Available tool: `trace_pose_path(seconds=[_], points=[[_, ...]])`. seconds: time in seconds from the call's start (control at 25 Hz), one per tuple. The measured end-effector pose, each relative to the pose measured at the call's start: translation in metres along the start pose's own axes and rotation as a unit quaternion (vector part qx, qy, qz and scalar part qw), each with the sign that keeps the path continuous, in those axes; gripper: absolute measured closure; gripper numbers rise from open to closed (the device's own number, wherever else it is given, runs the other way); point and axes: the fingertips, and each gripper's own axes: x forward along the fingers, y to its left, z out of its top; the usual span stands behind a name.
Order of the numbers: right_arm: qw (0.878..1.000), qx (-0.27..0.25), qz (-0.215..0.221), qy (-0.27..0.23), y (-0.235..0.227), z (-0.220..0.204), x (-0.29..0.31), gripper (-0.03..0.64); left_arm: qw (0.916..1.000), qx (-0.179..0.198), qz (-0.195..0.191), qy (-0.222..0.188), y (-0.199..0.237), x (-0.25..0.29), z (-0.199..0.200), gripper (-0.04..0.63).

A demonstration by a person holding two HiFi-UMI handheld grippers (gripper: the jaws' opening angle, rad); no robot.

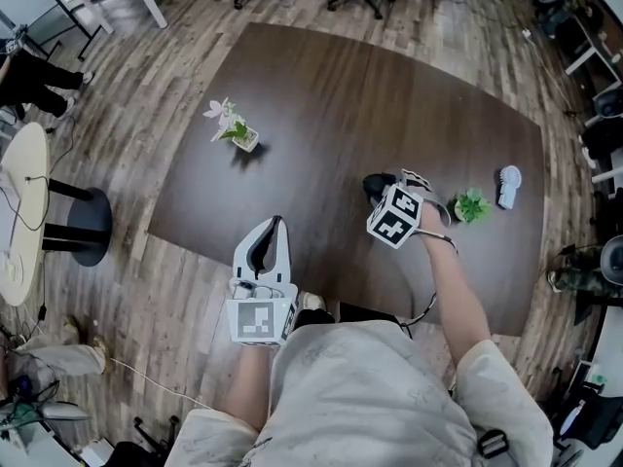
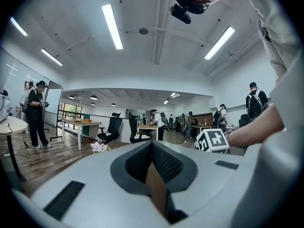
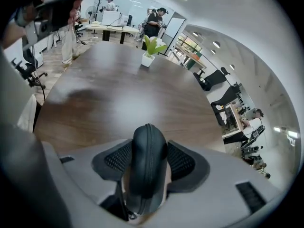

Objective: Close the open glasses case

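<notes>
The black zip glasses case [image 3: 148,165] stands on edge between the pads of my right gripper [image 3: 148,148], which is shut on it. Its zip seam faces the camera and the two halves look closed together. In the head view the case [image 1: 376,185] shows as a dark shape just beyond the right gripper [image 1: 391,202], low over the dark brown table [image 1: 331,95]. My left gripper [image 1: 271,246] is shut with nothing in it, held level at the table's near edge. In its own view the left gripper [image 2: 152,148] has its pads [image 2: 164,163] meeting.
A small pot of white flowers [image 1: 234,129] stands at the table's left. A little green plant [image 1: 471,205] and a white and blue object [image 1: 508,185] sit to the right of the case. A round white side table [image 1: 19,212] stands on the floor at left.
</notes>
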Motion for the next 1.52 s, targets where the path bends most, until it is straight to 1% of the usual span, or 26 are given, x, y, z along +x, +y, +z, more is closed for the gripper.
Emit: trace_pose_path(seconds=[0.08, 0.2, 0.48, 0.64, 0.76, 0.96, 1.12, 1.24, 1.32, 1.44, 1.52], points=[[1.0, -0.005, -0.003, 0.004, 0.004, -0.002, 0.007, 0.385, 1.0, 0.001, 0.003, 0.001, 0.002, -0.001, 0.001, 0.594], [1.0, -0.004, -0.018, 0.0, 0.004, -0.002, 0.011, 0.383, 1.0, 0.0, 0.004, 0.001, 0.003, 0.0, 0.0, 0.594], [1.0, -0.004, -0.017, 0.004, 0.005, -0.002, 0.012, 0.377, 1.0, -0.001, -0.003, 0.001, -0.002, 0.003, 0.001, 0.594], [1.0, 0.0, -0.028, -0.003, 0.005, -0.001, 0.01, 0.367, 1.0, 0.002, -0.008, 0.0, -0.003, 0.004, 0.005, 0.594], [0.999, 0.022, -0.018, -0.018, 0.011, 0.0, 0.008, 0.333, 0.9999, 0.004, -0.012, 0.0, -0.004, 0.005, 0.005, 0.594], [0.994, 0.086, -0.009, -0.06, 0.019, 0.0, -0.009, 0.308, 0.9996, 0.01, -0.027, 0.003, -0.01, 0.008, 0.007, 0.594], [0.979, 0.164, 0.001, -0.117, 0.017, 0.0, -0.036, 0.307, 0.9991, 0.012, -0.041, 0.004, -0.018, 0.013, 0.006, 0.594], [0.966, 0.207, -0.002, -0.152, 0.012, -0.004, -0.053, 0.308, 0.9988, 0.006, -0.048, 0.004, -0.02, 0.023, 0.007, 0.594], [0.953, 0.244, -0.014, -0.179, 0.005, -0.008, -0.066, 0.313, 0.9988, -0.001, -0.049, 0.005, -0.02, 0.031, 0.009, 0.594], [0.926, 0.302, -0.036, -0.222, -0.002, -0.021, -0.094, 0.318, 0.9985, -0.002, -0.054, 0.01, -0.025, 0.036, 0.011, 0.594], [0.91, 0.331, -0.051, -0.243, -0.004, -0.034, -0.116, 0.318, 0.9982, -0.003, -0.058, 0.014, -0.031, 0.036, 0.012, 0.594]])
